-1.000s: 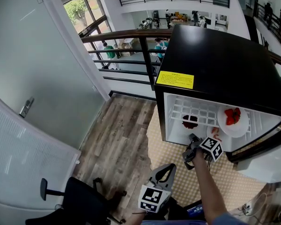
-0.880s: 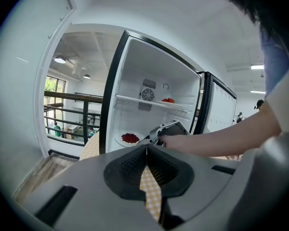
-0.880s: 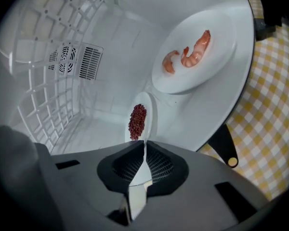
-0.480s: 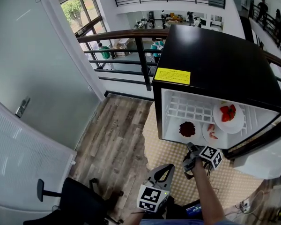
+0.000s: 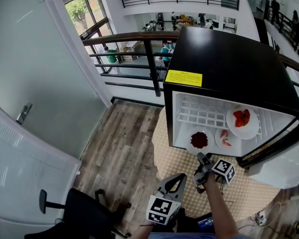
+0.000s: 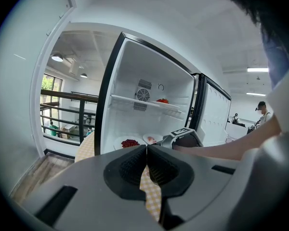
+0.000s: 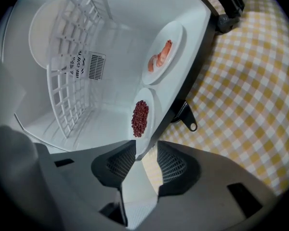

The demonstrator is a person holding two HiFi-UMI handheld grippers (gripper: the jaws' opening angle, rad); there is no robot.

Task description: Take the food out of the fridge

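To the left of the fridge, one black office chair is seen on the wooden floor, and one dark railing runs behind the fridge's left side. In front of the fridge, low and to its left, the left tongs are held clenched, pad against pad, with nothing gripped between them. A yellow checked mat is spread under the fridge and out in front of it.

The fridge, black on the outside and white inside, stands open, its one door swung out to the right. Three white plates are counted inside it. On the fridge's floor, at the front edge, lies the plate of small dark-red pieces. Just to its right, also on the floor, lies the plate of pink food. The plate of strawberries rests higher, on the one white wire shelf, toward the fridge's right side.

The right tongs are held just in front of the fridge opening. Their jaws have just been opening and now stand released. The near rim of the dark-red plate reaches between them, but it is not pressed by the pads.
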